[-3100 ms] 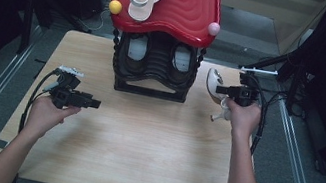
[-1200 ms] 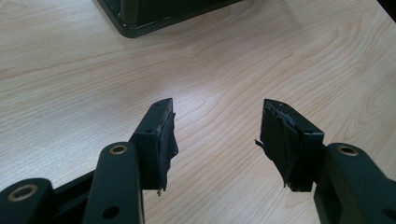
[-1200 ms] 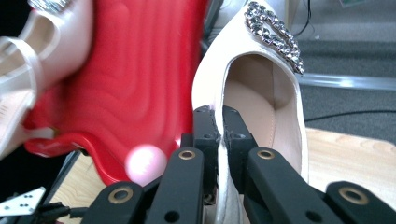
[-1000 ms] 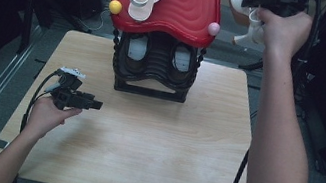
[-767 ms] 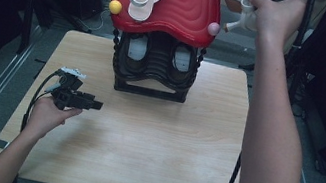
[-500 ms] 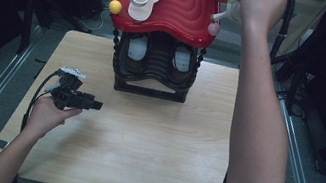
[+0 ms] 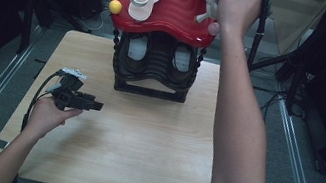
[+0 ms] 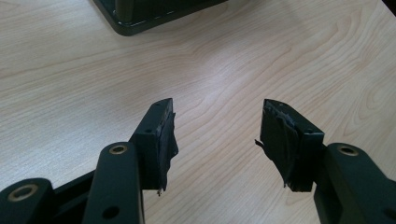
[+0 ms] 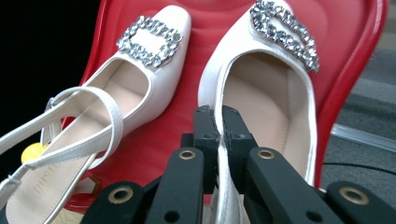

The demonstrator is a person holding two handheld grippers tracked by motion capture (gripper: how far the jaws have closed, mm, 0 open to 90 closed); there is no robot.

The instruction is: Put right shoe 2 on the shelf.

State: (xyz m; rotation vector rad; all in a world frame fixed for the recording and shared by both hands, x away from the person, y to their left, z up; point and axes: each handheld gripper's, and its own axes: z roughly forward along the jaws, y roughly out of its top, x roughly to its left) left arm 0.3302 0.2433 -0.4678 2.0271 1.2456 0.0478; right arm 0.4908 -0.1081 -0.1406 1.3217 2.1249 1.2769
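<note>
Right gripper [image 9: 219, 126] clenched on side wall of white shoe [image 9: 275, 98], shoe over red tray [image 9: 369, 56], just beside second shoe [image 9: 140, 79]. Left gripper [image 8: 217, 140] released, over bare bench [image 8: 280, 51], well apart from shoes.

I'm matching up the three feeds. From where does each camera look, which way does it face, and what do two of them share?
High view: above the person's side, facing forward and down on the table; both forearms, left gripper.
Left gripper view: on that gripper, looking down at the tabletop; its open jaws.
Right gripper view: on the right gripper, facing the red rack top; jaws pinch the right shoe.
Shared: both shoes, high and right gripper views.
</note>
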